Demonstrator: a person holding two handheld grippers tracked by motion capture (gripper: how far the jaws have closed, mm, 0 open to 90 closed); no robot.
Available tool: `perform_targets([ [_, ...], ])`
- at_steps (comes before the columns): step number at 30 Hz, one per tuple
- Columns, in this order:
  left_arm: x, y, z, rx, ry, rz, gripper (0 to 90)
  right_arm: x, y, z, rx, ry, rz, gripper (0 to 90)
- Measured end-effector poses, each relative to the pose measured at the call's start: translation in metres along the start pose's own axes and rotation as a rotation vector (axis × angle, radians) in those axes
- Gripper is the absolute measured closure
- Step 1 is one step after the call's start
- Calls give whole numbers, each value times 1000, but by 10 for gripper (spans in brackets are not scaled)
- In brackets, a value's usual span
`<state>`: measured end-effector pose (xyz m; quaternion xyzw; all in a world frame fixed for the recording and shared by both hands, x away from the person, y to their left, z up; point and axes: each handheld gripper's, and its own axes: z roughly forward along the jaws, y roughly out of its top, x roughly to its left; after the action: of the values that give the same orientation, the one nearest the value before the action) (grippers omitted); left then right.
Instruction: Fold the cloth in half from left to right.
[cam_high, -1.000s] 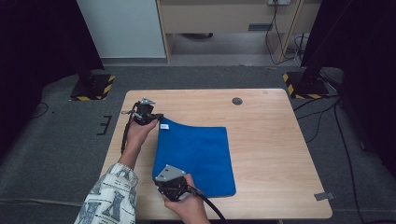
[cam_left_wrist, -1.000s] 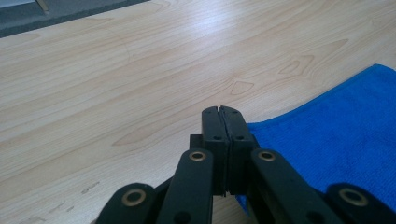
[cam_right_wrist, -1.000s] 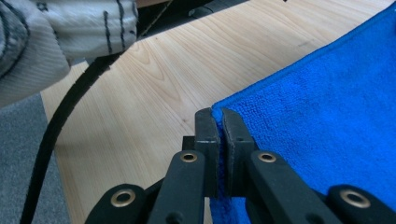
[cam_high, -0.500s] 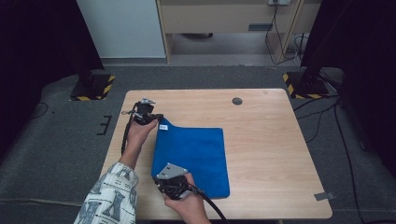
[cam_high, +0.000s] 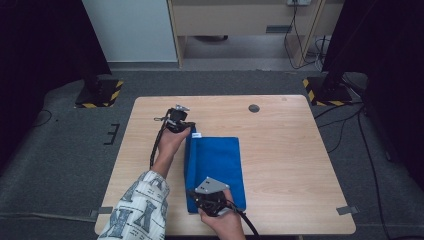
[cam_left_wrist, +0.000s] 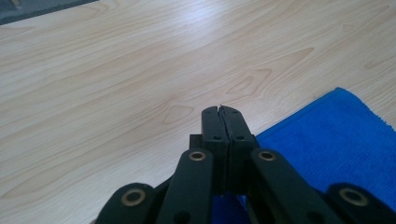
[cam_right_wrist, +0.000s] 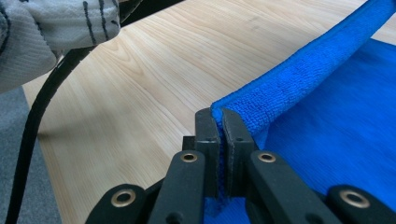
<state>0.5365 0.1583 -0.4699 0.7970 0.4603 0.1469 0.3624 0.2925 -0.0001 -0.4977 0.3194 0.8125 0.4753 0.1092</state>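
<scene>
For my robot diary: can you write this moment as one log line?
left hand-held gripper: shut on blue towel far corner | right hand-held gripper: shut on near corner | edge lifted | wooden table

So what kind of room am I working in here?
Most likely a lab or recording workspace, not a home: a bare wooden table on grey carpet, stand bases with yellow-black hazard tape at its far corners, and loose cables across the floor. The only work item is a blue towel.

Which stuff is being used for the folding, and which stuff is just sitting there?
In use:
- blue towel, left edge lifted
- left gripper, shut on its far corner
- right gripper, shut on its near corner

Just there:
- small dark round spot on the table
- white tag on the towel
</scene>
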Motion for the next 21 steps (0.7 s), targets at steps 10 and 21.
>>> perform_targets([
  [10, -33, 5, 22, 8, -42, 23, 888, -15, -13, -23, 31, -41, 11, 871],
  [21, -54, 10, 38, 12, -73, 27, 887, -27, -31, -34, 66, -52, 43, 869],
])
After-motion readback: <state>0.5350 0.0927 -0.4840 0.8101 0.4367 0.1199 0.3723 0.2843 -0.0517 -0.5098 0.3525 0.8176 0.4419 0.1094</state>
